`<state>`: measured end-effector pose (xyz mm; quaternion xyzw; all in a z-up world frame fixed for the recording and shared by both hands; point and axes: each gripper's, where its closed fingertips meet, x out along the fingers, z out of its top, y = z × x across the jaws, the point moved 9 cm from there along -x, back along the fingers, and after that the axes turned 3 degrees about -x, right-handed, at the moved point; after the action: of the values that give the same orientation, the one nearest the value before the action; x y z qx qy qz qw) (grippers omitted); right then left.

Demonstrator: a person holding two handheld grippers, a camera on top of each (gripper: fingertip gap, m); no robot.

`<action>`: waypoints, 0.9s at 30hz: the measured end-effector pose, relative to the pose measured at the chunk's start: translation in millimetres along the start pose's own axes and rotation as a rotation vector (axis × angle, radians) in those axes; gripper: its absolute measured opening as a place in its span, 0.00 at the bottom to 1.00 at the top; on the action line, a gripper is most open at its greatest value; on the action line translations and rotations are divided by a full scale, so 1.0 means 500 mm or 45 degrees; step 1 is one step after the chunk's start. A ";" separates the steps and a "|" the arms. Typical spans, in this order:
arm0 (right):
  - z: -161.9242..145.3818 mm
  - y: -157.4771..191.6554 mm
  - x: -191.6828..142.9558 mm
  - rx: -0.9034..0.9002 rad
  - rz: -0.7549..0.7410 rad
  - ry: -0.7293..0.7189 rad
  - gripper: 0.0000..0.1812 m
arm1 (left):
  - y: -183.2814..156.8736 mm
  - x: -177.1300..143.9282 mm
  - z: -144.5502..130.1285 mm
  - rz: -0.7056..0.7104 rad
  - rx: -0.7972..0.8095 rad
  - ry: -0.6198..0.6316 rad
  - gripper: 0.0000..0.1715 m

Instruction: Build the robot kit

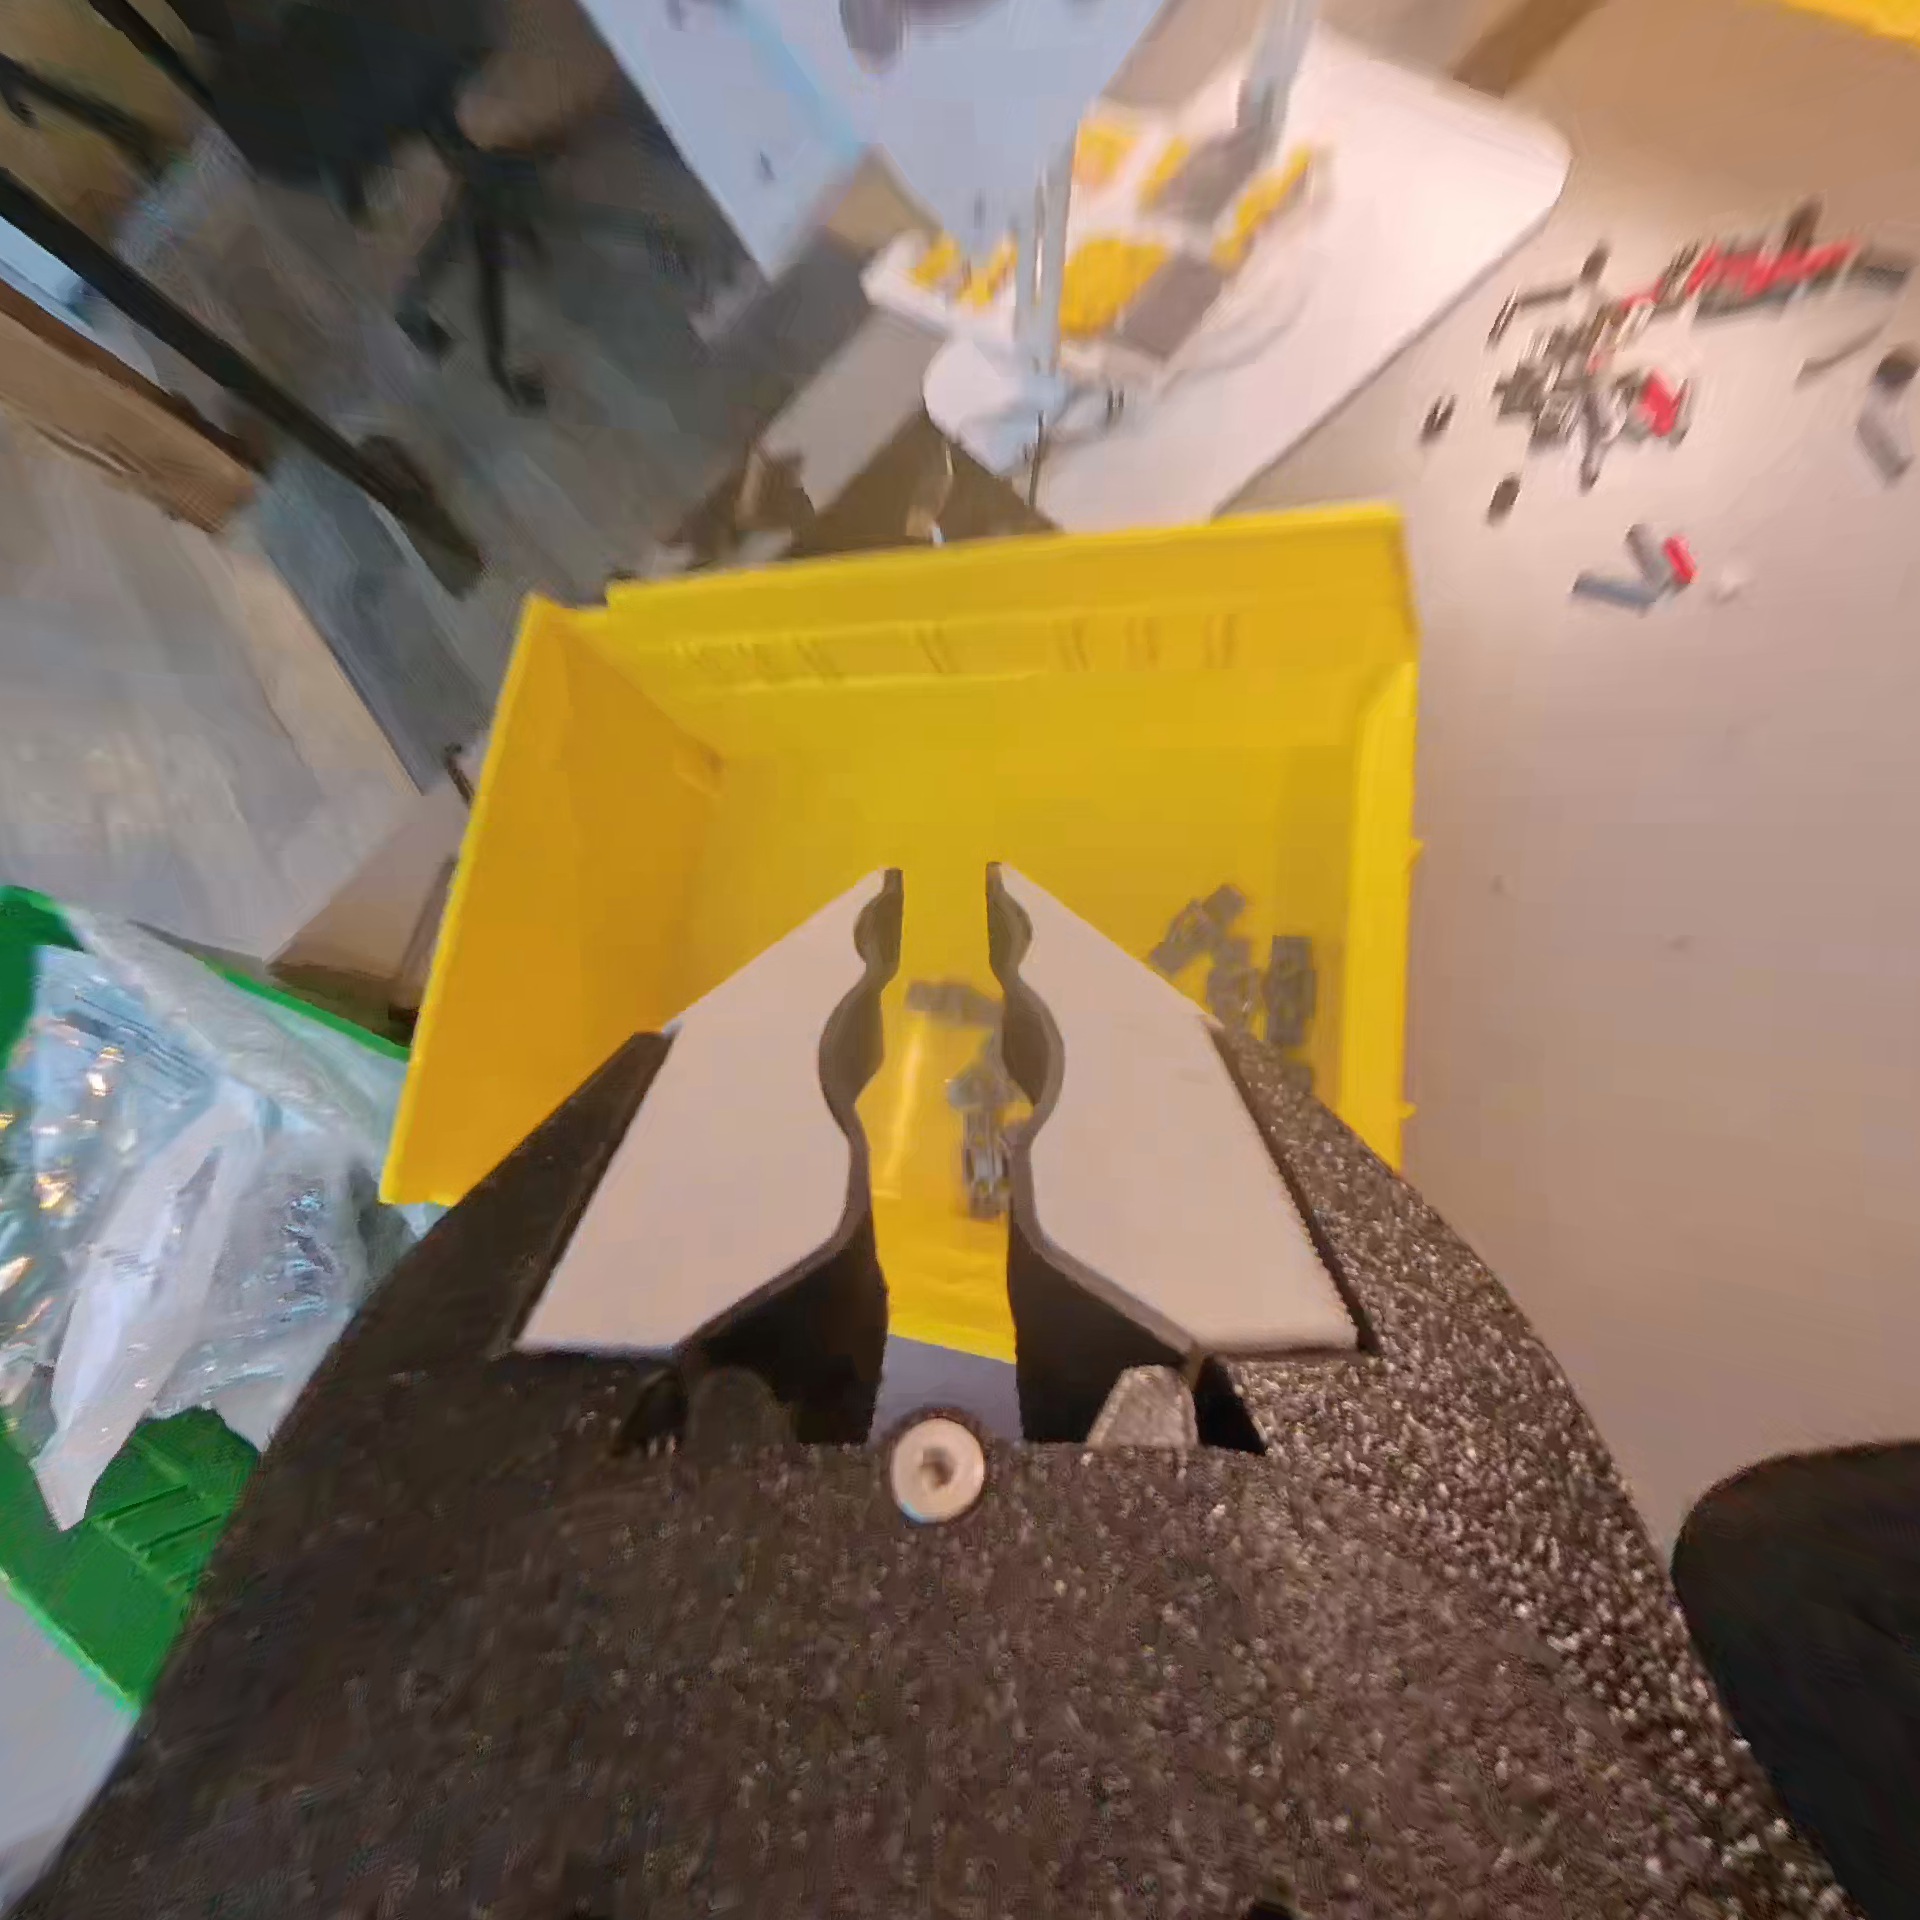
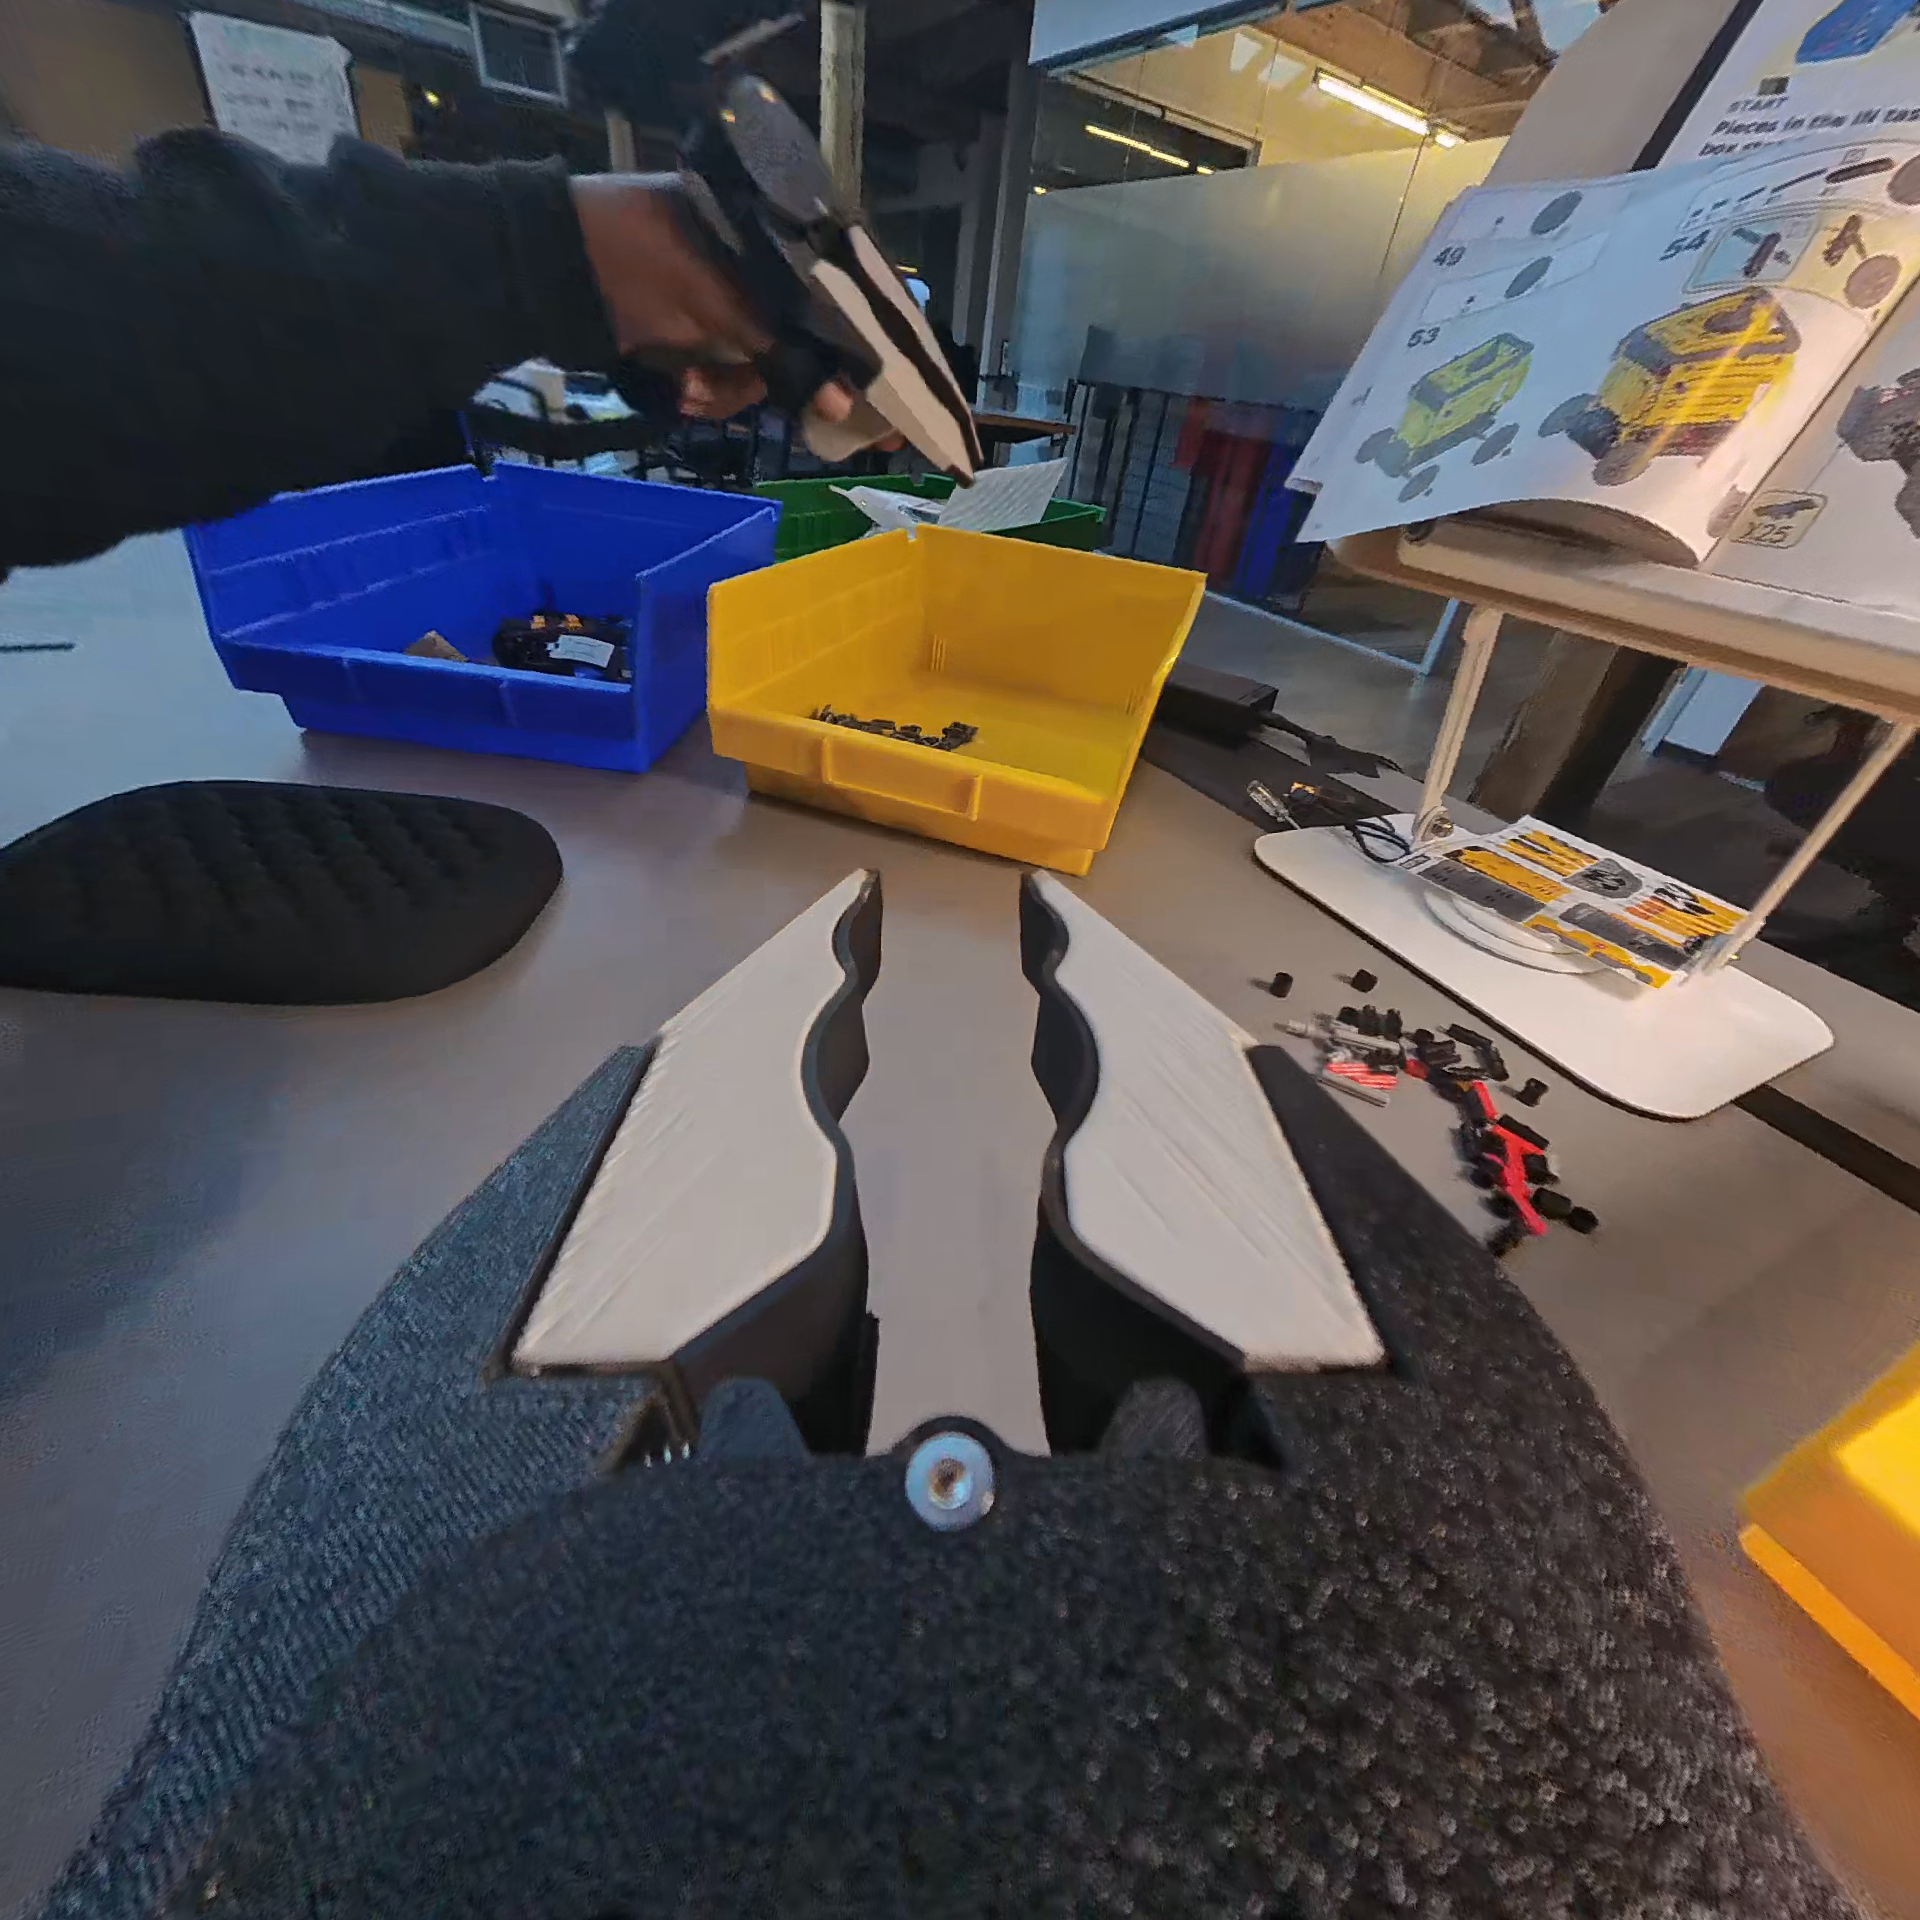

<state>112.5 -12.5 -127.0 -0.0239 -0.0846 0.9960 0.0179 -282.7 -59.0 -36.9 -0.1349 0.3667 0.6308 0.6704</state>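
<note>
While held in the air above the yellow bin (image 1: 582, 883), the left hand-held gripper (image 1: 943, 873) has its fingers spread by a narrow gap; nothing sits between them and they touch nothing. Seen through the gap, small dark parts (image 1: 1236, 966) lie on the bin floor, some straight below the fingertips, more toward the bin's right side. The right wrist view shows the same left hand-held gripper (image 2: 961, 468) from afar, gripped by a hand (image 2: 675, 301) in a dark sleeve, tips angled down, over the rear of the yellow bin (image 2: 904, 800); from that angle the opening cannot be judged.

Right hand-held gripper (image 2: 951, 883): fingers spread, a little wider than the left, empty, hovering low over the grey tabletop (image 2: 665, 914), apart from it. Nearest items: the yellow bin ahead, and a scatter of black and red parts (image 2: 1455, 1101) to its right on the tabletop.

Surroundings:
- blue bin (image 2: 343, 582) just left of the yellow one, with a few items inside
- green bin (image 1: 114, 1558) holding clear plastic bags (image 1: 156, 1132), beside the yellow bin
- black cushioned pad (image 2: 260, 894) on the left
- white stand (image 2: 1621, 1029) carrying an open instruction booklet (image 2: 1558, 374), on the right
</note>
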 end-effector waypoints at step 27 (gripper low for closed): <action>-0.019 -0.023 -0.009 0.018 0.010 0.042 0.13 | 0.064 0.265 -0.077 -0.343 0.211 0.995 0.08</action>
<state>117.8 0.3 -134.2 -0.0405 -0.0770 0.9961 0.0156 -334.0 20.7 -142.3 -0.3563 0.6222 0.4072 0.5658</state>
